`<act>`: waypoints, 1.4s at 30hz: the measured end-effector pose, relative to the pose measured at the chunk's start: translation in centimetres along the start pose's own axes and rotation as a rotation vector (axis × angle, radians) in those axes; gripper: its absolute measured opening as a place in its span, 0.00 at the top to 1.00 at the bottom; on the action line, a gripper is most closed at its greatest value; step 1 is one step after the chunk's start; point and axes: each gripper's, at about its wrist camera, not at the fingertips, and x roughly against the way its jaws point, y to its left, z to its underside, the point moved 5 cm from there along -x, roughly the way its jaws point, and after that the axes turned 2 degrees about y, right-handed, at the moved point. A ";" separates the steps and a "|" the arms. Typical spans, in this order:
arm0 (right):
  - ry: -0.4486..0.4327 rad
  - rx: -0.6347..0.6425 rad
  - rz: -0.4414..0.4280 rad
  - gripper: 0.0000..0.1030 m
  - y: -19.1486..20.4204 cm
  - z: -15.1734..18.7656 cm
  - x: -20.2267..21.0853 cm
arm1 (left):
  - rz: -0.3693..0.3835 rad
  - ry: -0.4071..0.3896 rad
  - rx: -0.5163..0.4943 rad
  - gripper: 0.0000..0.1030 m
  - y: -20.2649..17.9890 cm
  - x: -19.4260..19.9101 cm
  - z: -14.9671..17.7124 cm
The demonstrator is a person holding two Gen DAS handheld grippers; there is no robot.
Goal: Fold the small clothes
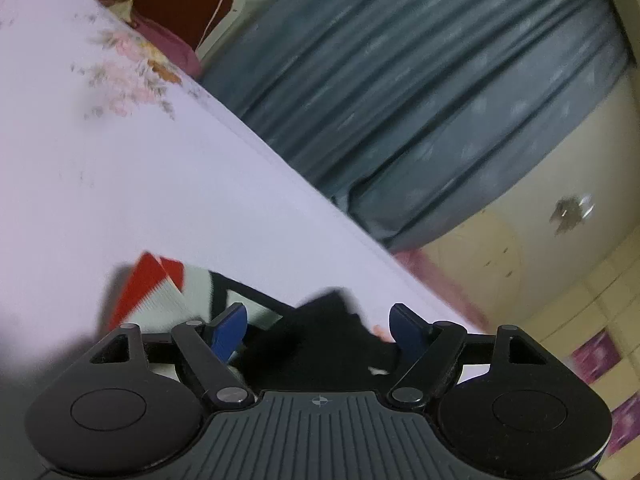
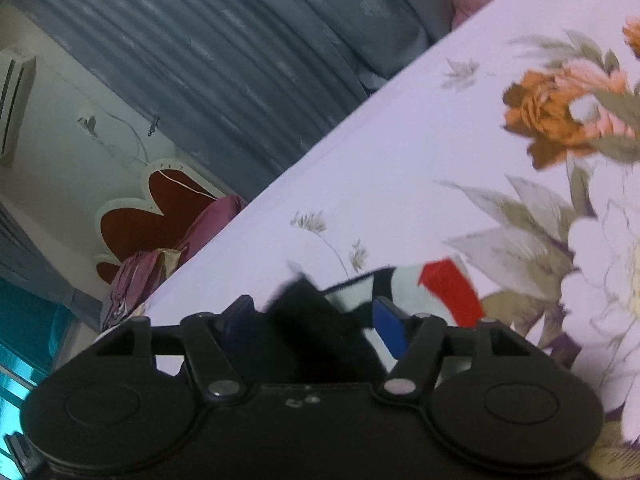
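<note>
A small garment in black, white and red lies on the pale floral bedsheet point(image 1: 140, 184). In the left wrist view its red and white part point(image 1: 160, 292) lies to the left and its black part point(image 1: 320, 336) sits between the blue fingers. My left gripper point(image 1: 318, 332) is open over it. In the right wrist view the black part point(image 2: 316, 328) lies between the fingers and the red patch point(image 2: 452, 292) shows to the right. My right gripper point(image 2: 316, 324) is open. Both views are blurred.
The bedsheet point(image 2: 400, 160) has large orange and white flower prints. Behind the bed hang grey-blue curtains point(image 1: 400, 80) and stands a red heart-shaped headboard point(image 2: 160, 208) with a pink pillow point(image 2: 208, 224). A tiled floor point(image 1: 580, 300) lies beyond the bed edge.
</note>
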 end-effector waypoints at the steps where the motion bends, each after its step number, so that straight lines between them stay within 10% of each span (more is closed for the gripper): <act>1: -0.006 0.020 -0.001 0.41 0.2 0.0 0.3 | -0.034 0.021 -0.054 0.26 -0.2 -0.2 -0.1; 5: 0.061 0.206 0.090 0.48 1.4 0.6 -0.5 | -0.173 0.118 -0.324 0.29 -1.4 -1.5 0.5; 9: 0.157 0.497 0.270 0.54 2.9 2.9 -2.9 | -0.318 0.217 -0.563 0.59 -2.5 -3.6 2.7; 12: 0.132 0.695 0.353 0.92 4.4 4.4 -3.5 | -0.340 0.170 -0.673 0.97 -3.3 -3.6 3.1; 17: -0.030 0.741 0.372 0.93 5.4 3.7 -1.0 | -0.353 -0.055 -0.618 0.97 -3.7 0.4 1.3; 27: 0.009 0.727 0.462 0.91 2.5 4.5 -3.0 | -0.469 0.049 -0.601 0.96 -1.4 -2.0 2.5; 29: 0.014 0.710 0.470 0.66 2.9 4.4 -2.9 | -0.473 0.067 -0.609 0.91 -1.7 -2.2 2.2; 31: -0.015 0.685 0.449 0.24 3.9 4.0 -1.8 | -0.476 0.053 -0.586 0.47 -2.2 -1.3 1.6; 32: -0.058 0.694 0.411 0.22 4.7 4.1 -0.8 | -0.463 0.015 -0.575 0.39 -2.7 -0.5 1.5; 36: 0.010 0.767 0.309 0.77 9.0 6.8 -1.2 | -0.347 -0.033 -0.591 0.37 -7.6 0.4 3.3; 42: 0.133 0.873 0.233 0.52 13.1 13.0 -5.0 | -0.259 0.109 -0.694 0.37 -11.1 -2.8 9.3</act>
